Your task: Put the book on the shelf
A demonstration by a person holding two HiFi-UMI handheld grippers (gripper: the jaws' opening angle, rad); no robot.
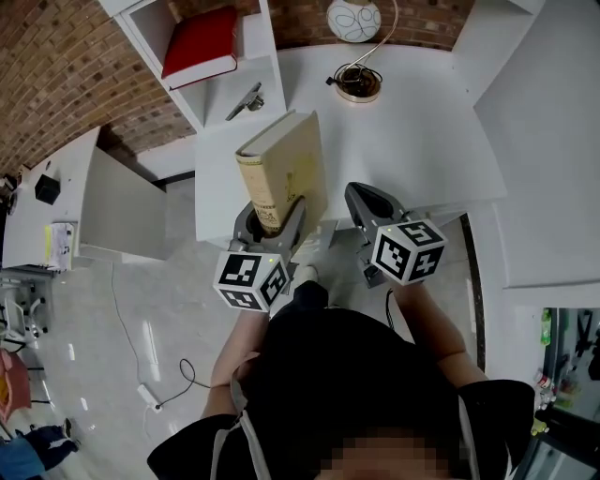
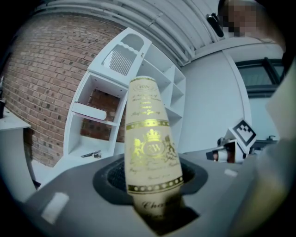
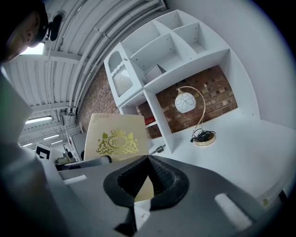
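Gripping the book (image 1: 286,169) by its bottom end, your left gripper (image 1: 271,218) holds it upright, jaws spread wide around its thickness and pads pressed on both covers. In the left gripper view the cream spine with its gold crest faces you squarely between the jaws (fine gilt lettering, too blurred to read). The book is out over the near part of the white desk (image 1: 422,131), well short of the shelf (image 1: 267,56) and not touching it. Your right gripper (image 1: 360,197) sits just beside the book on its right, jaws fully together with nothing between them. Its own view shows the two pads meeting in a point, with the book's front cover off to the left. Up on the shelf, a red book (image 1: 202,42) lies flat in a compartment, and a small metal object (image 1: 246,100) rests on the ledge below it. A lamp (image 1: 354,19) with a round white shade stands on the desk by the brick wall (image 1: 56,66).
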